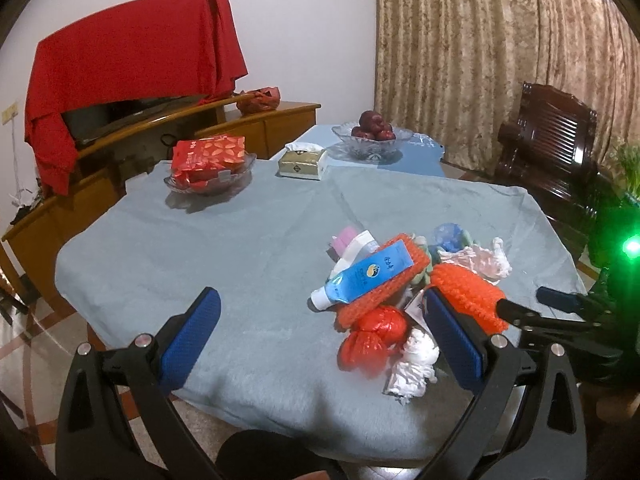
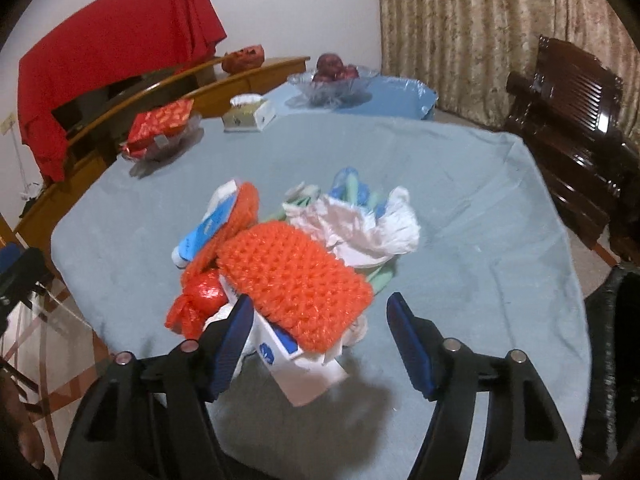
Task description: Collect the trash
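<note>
White wall [image 1: 304, 20], beige curtains [image 1: 480, 52] — dark wood chair [image 1: 548, 140].

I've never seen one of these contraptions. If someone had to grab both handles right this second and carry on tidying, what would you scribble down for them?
Left gripper: open, empty, hanging over the near edge of the table, just left of the trash pile.
Right gripper: open, empty, right at the pile's near side.
Trash sits in one heap on the grey-blue tablecloth: blue tube, orange mesh sleeves, red foil wrapper, crumpled white plastic bag, white crumpled paper.
Done: nothing is held. No bin or bag for the trash shows in either view.
Left: pick up every piece.
</note>
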